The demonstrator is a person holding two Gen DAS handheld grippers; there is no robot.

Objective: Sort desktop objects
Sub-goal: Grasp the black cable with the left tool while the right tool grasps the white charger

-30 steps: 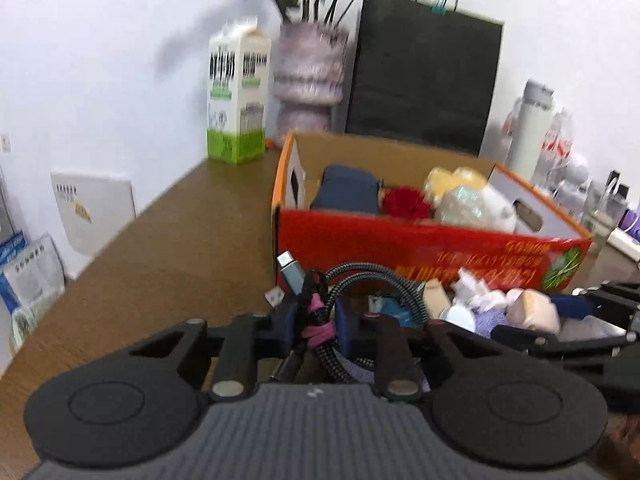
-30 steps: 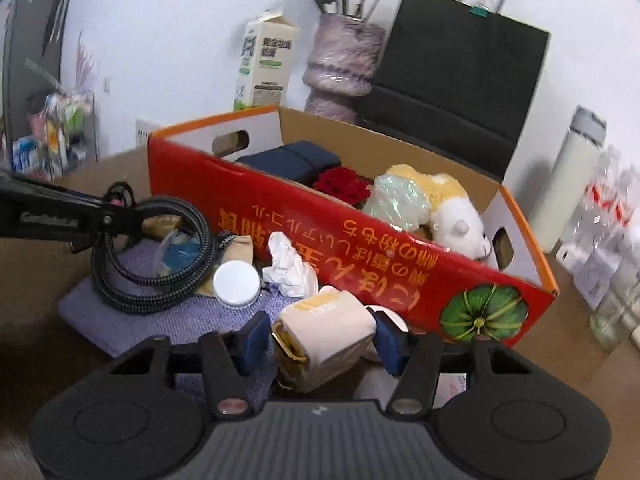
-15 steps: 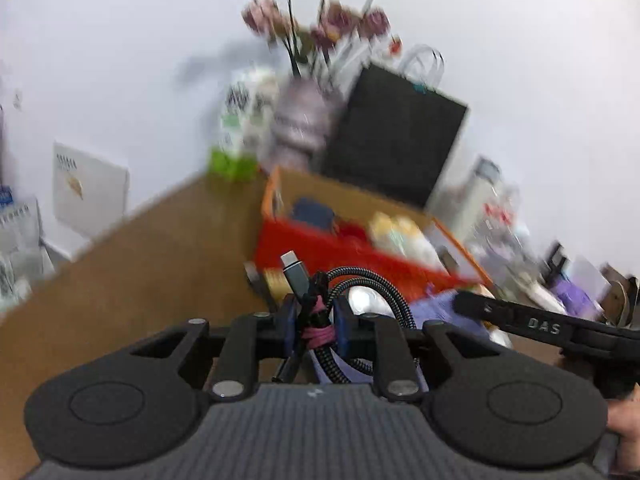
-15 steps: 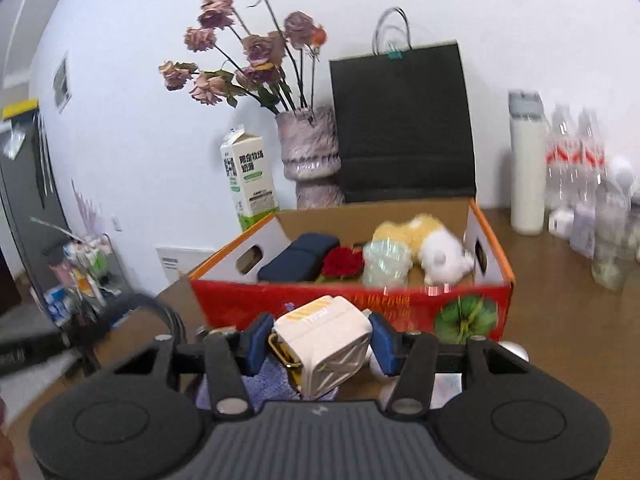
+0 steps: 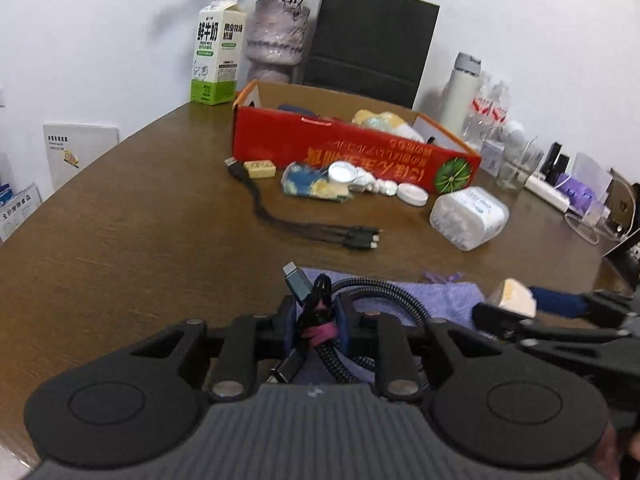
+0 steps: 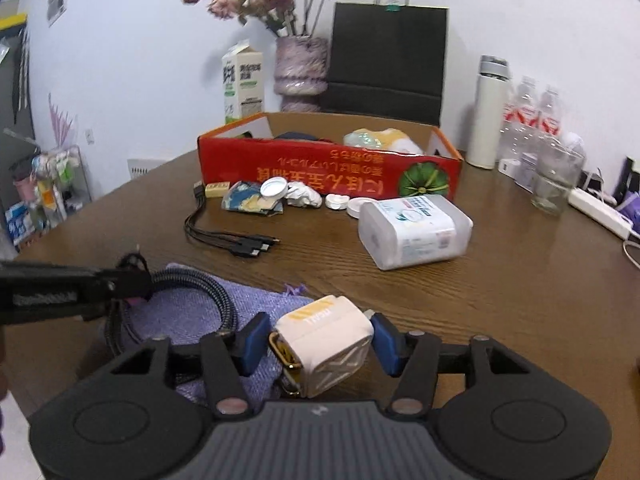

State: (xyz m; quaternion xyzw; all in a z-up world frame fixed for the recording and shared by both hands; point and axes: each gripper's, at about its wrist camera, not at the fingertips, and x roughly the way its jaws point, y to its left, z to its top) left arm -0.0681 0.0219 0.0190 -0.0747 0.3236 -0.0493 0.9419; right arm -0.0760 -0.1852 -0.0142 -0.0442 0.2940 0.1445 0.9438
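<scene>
My left gripper (image 5: 317, 320) is shut on a coiled braided cable (image 5: 384, 288) tied with a pink band; the coil also shows in the right wrist view (image 6: 208, 296). It hangs over a purple cloth pouch (image 5: 436, 296) near the table's front edge. My right gripper (image 6: 316, 340) is shut on a white charger block (image 6: 324, 338), just right of the pouch (image 6: 192, 312). A red cardboard box (image 5: 352, 152) holding soft items stands farther back. A black multi-head cable (image 5: 304, 224), bottle caps and wrappers lie in front of it.
A white wipes pack (image 6: 412, 232) lies right of centre. A milk carton (image 5: 216, 48), flower vase (image 5: 276, 44) and black paper bag (image 5: 372, 36) stand behind the box. A thermos (image 6: 490, 112), water bottles, a glass (image 6: 556, 180) and a power strip line the right side.
Both grippers have pulled back from the red box toward the table's front edge, carrying the coiled cable and the charger. The purple pouch now lies under them.
</scene>
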